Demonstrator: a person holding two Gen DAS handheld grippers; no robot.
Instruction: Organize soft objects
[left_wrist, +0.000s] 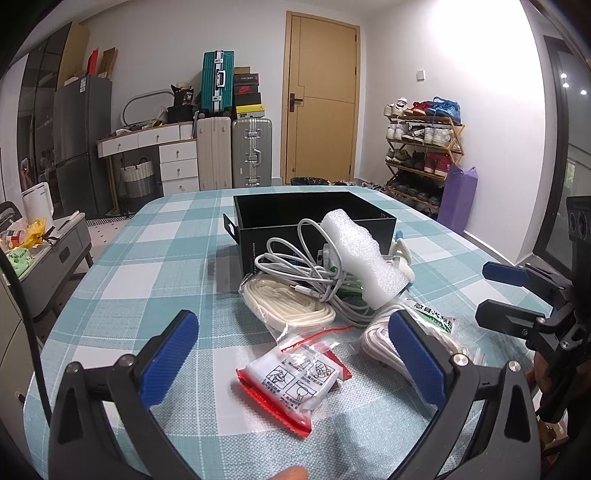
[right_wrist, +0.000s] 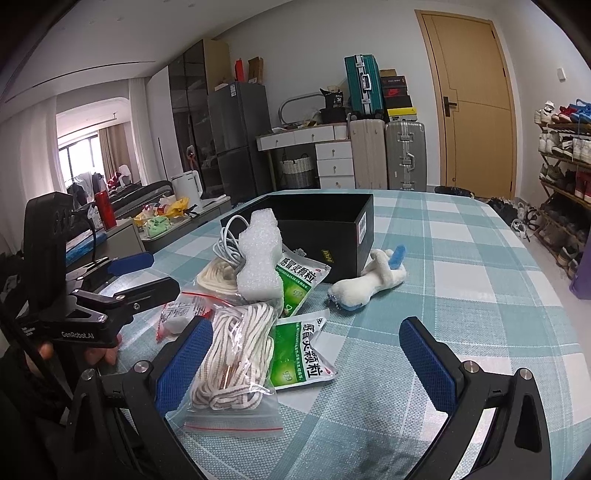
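Note:
A pile of soft items lies on the checked tablecloth in front of an open black box (left_wrist: 314, 218) (right_wrist: 325, 229). It holds a white foam piece (left_wrist: 364, 258) (right_wrist: 258, 258), grey cables (left_wrist: 299, 269), bagged white cord (left_wrist: 291, 306), a red-edged zip bag with a white pack (left_wrist: 295, 384), bagged striped rope (right_wrist: 236, 354), green medicine sachets (right_wrist: 299, 354) and a white plush toy (right_wrist: 369, 284). My left gripper (left_wrist: 295, 354) is open over the red-edged bag. My right gripper (right_wrist: 306, 354) is open around the rope bag and sachets, empty.
The table (right_wrist: 461, 277) stretches right and far of the pile. Suitcases (left_wrist: 236, 151), drawers, a fridge and a yellow door stand behind. A shoe rack (left_wrist: 421, 155) is at the right; a low side table with clutter (left_wrist: 44, 251) at the left.

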